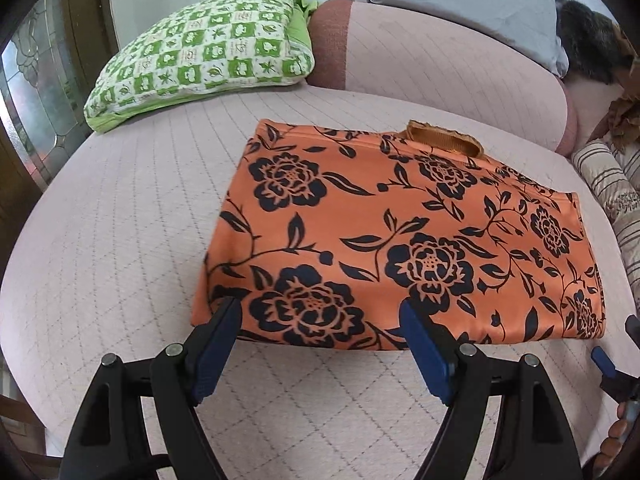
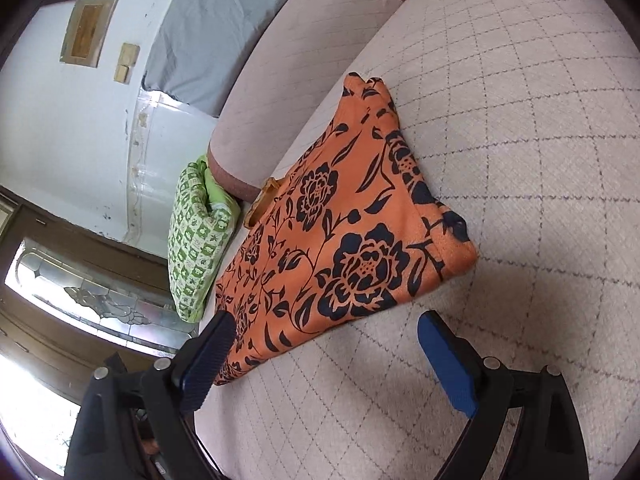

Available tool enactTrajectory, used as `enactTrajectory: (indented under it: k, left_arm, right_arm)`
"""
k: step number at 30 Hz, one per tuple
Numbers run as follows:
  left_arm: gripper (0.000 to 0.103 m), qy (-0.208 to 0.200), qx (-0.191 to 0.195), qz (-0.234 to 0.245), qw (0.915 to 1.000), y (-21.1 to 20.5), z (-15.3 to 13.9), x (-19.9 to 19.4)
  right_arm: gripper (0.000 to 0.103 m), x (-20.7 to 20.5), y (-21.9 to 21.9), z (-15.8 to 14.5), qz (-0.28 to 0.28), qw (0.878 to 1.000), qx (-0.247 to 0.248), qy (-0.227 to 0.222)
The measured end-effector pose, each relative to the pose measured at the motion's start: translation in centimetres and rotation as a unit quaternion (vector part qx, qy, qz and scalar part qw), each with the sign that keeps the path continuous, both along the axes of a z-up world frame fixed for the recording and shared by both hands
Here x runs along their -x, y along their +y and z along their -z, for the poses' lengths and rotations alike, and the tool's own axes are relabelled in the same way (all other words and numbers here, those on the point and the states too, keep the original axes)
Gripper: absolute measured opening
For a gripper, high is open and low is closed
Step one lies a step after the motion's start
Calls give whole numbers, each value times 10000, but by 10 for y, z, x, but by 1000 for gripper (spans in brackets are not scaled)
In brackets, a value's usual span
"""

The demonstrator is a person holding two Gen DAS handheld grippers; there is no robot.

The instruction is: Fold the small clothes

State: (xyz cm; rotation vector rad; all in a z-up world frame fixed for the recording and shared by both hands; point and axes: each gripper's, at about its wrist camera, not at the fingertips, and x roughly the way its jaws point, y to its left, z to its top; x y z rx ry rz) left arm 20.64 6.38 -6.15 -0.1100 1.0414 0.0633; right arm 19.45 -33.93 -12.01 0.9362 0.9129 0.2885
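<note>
My left gripper [image 1: 320,316] and right gripper [image 2: 324,336] both agape, empty, at folded orange garment's [image 1: 400,232] near edge on mattress [image 1: 120,240]. Risk: pinching top layer only, fold slides apart.

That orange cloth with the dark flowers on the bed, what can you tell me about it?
The orange garment printed with black flowers and leafy vines looks like soft, slightly shiny fabric. It lies folded into a flat, roughly rectangular stack on the pale pink quilted bedcover, with a ribbed orange neckband poking out at its far edge. Nothing grips it.
</note>
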Motion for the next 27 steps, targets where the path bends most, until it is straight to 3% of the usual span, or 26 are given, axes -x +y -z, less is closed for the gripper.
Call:
enactTrajectory:
  k: [4,9,17,27]
  left_arm:
    - [81,-66,71,66,9999,-4,5,-4]
    - [81,12,9,254,9997,-18,24,-21]
    - [81,-66,-4,348,9994,-21,38,-35]
    - [82,-30,-84,445,9990,-21,50,-41]
  right_arm:
    - [94,0,-4,2,114,9999,-108,35]
    - [94,-9,-10,7,694,9952,-256,637]
    - [95,-40,-3,12,1422,9838,-152,1079]
    - [93,-41,-2,11,1690,9798,-87,1064]
